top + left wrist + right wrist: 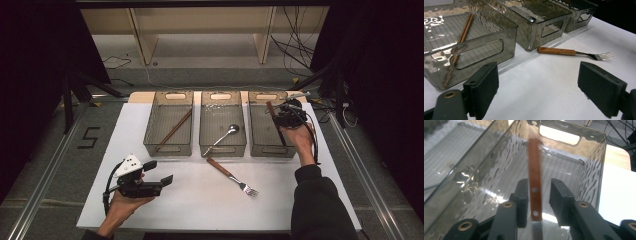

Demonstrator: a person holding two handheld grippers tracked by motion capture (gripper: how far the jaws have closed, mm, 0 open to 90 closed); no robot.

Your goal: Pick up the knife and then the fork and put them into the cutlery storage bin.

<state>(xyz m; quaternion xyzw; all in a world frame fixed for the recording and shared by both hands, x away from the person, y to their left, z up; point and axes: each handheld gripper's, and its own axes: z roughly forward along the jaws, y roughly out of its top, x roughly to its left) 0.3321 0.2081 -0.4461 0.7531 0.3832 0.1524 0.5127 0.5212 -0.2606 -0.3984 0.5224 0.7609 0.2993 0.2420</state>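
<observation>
A knife with a brown wooden handle (274, 120) (534, 175) leans steeply in the right clear bin (272, 151) (599, 135). My right gripper (287, 115) (539, 185) hovers over that bin. Its jaws stand either side of the handle, parted a little wider than it, with a gap on one side. The handle looks blurred. A wood-handled fork (232, 176) (574, 52) lies on the white table in front of the middle bin (222, 150). My left gripper (161, 172) (536, 92) is open and empty near the front left, its jaws facing the fork.
The left bin (167, 150) (486, 42) holds brown chopsticks (175, 129) (461, 37). A spoon (225, 135) (531, 18) lies in the middle bin. The three bins stand in a row along the table's far edge. Cables trail off the table's right rear corner.
</observation>
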